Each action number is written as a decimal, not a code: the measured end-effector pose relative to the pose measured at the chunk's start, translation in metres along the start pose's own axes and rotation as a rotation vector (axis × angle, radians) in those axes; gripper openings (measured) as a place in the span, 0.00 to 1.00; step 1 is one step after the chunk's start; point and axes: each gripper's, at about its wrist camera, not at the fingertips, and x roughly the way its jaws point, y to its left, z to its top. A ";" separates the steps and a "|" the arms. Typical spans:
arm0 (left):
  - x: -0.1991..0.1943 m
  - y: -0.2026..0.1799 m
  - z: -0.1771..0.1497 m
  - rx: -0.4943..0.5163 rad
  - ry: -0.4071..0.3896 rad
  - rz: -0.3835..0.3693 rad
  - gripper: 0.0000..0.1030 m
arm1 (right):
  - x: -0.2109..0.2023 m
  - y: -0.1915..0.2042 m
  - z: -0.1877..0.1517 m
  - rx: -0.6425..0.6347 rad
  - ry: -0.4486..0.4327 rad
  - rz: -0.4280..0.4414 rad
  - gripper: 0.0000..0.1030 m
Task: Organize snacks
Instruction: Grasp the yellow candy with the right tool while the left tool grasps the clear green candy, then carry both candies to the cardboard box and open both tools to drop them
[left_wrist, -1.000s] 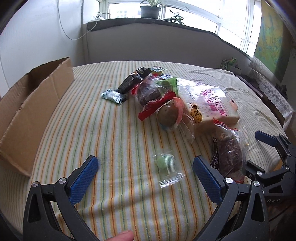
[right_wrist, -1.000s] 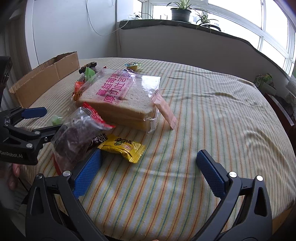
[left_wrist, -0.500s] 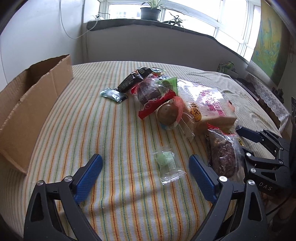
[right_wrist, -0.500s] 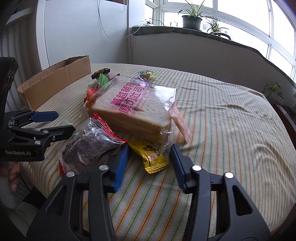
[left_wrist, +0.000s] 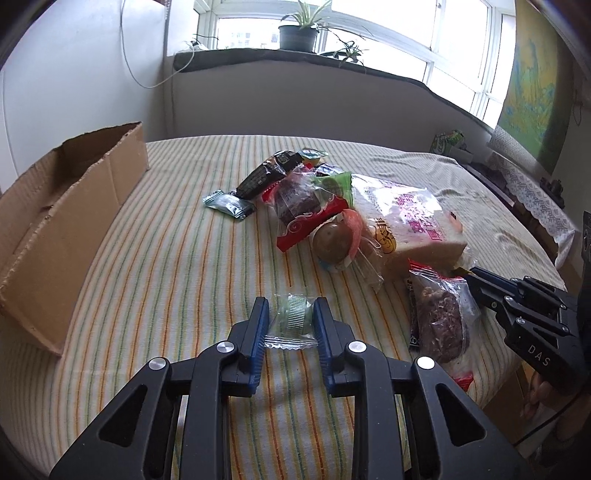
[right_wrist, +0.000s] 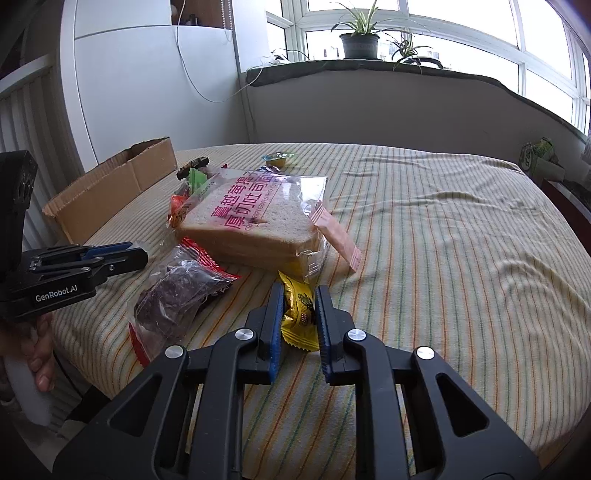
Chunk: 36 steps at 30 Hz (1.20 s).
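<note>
A clear-wrapped green sweet (left_wrist: 291, 322) is being pinched by the left claw (left_wrist: 290, 306) on the striped tabletop (left_wrist: 166, 266). A yellow snack packet (right_wrist: 300, 314), beside the bread bag (right_wrist: 258, 218), is being squeezed by the right claw (right_wrist: 298, 295), whose jaws are closing. A cardboard box (left_wrist: 62, 229) is lying nearby.

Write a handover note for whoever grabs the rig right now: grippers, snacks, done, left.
Left gripper: shut on the clear green candy, which lies on the tablecloth.
Right gripper: jaws closing on the yellow packet, pads already against it; it is still on the cloth.
Elsewhere: bread bag, two dark cake packs, and small packets piled mid-table. Cardboard box sits at the left edge.
Done: no snack seen in the box.
Left: probably lift both packets, box them, then the pile.
</note>
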 end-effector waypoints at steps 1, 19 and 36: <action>-0.001 0.000 -0.001 -0.004 -0.003 -0.006 0.22 | -0.003 -0.001 0.000 0.005 -0.004 0.001 0.12; -0.005 0.001 -0.001 -0.019 -0.019 0.004 0.22 | -0.019 -0.047 0.001 0.202 -0.055 -0.004 0.10; -0.065 0.002 0.074 0.019 -0.234 -0.050 0.22 | -0.070 -0.004 0.102 0.138 -0.249 -0.005 0.10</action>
